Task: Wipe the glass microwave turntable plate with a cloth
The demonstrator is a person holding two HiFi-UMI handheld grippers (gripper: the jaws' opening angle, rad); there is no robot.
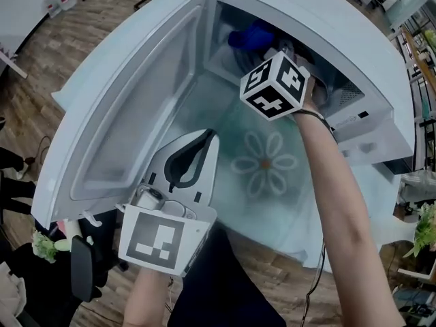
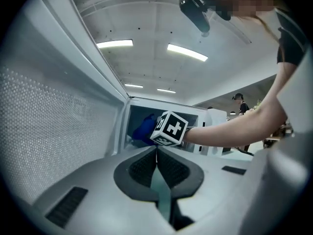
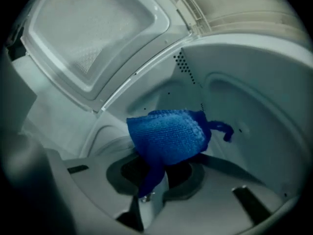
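Note:
The glass turntable plate (image 1: 267, 163), clear with a flower pattern, is held up in front of the open microwave (image 1: 354, 67). My left gripper (image 1: 207, 136) is shut on the plate's left edge; in the left gripper view (image 2: 156, 153) the glass shows edge-on as a thin teal strip between the jaws. My right gripper (image 3: 155, 169) is shut on a blue knitted cloth (image 3: 168, 135), which bunches over its fingertips. That cloth (image 1: 251, 35) is up at the microwave's cavity, above the plate's top edge and apart from the glass. The right gripper's marker cube (image 1: 274, 85) hides its jaws in the head view.
The microwave door (image 1: 133, 118) stands swung open at the left, close beside my left gripper. The white cavity walls (image 3: 254, 106) surround the right gripper. Wooden floor (image 1: 68, 39) and chairs lie around the white counter (image 1: 381, 203).

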